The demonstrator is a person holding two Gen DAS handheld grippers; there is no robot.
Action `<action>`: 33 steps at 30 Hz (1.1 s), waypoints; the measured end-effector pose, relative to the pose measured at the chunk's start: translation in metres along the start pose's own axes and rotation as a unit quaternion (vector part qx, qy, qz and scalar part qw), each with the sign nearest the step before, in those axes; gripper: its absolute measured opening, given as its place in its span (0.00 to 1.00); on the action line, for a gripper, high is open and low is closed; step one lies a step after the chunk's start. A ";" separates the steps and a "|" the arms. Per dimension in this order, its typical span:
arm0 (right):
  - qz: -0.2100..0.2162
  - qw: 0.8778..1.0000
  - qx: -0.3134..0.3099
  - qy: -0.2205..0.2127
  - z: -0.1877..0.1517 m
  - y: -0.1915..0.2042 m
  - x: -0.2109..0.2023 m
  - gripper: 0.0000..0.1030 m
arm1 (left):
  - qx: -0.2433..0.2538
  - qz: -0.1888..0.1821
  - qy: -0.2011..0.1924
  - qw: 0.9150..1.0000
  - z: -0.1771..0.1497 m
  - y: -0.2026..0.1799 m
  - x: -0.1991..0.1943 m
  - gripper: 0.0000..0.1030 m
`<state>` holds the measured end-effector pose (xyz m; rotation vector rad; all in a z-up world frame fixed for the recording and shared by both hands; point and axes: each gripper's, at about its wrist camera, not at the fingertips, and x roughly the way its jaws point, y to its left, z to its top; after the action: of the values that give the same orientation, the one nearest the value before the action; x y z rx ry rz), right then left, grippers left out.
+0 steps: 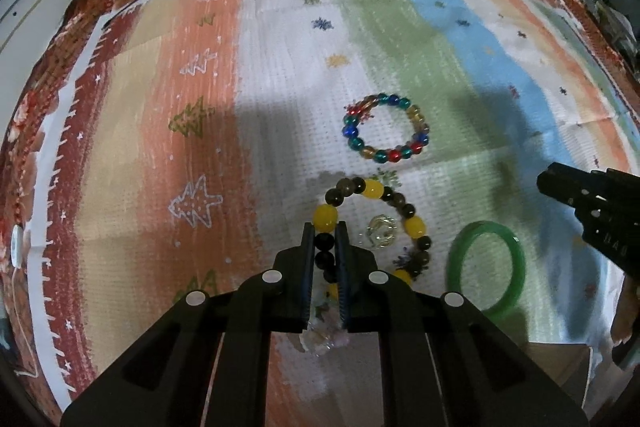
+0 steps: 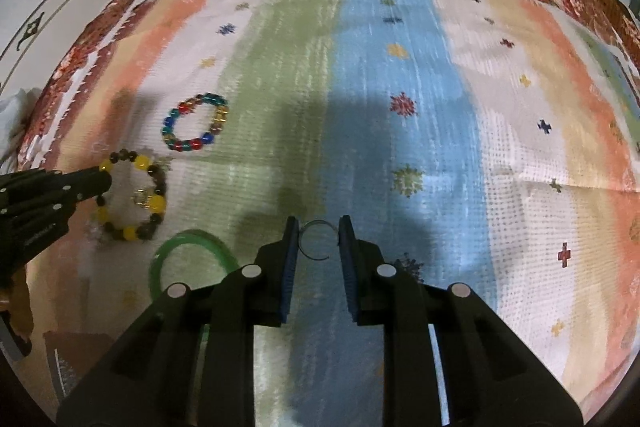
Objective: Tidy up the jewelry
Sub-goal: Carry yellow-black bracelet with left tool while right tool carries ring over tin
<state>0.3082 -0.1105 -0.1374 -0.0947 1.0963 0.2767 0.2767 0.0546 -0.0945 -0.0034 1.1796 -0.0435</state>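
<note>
My left claw is clamped on the dark beads of the yellow-and-brown bracelet, low in the frame's centre. My right claw pinches a thin wire ring, just right of the green bangle on the striped cloth.

Both my cameras ride just behind my fingers, looking steeply down at the striped cloth from close up. My left view sits over the yellow bead bracelet; my right view sees it off to its left.
</note>
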 end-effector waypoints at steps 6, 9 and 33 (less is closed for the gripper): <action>-0.003 1.000 -0.024 -0.020 -0.004 0.013 -0.017 0.21 | 0.005 -0.006 -0.015 1.000 0.001 -0.006 -0.016 0.09; -0.012 0.999 -0.035 -0.027 -0.006 0.018 -0.024 0.21 | 0.007 -0.008 -0.020 1.000 0.001 -0.009 -0.022 0.09; 0.008 0.996 -0.042 -0.072 -0.038 0.041 -0.093 0.21 | 0.000 -0.041 -0.071 0.997 -0.018 -0.019 -0.088 0.09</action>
<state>0.2251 -0.0948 -0.0700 -0.1391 0.9419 0.3393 0.2254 0.0389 -0.0196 -0.0542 1.0362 -0.1145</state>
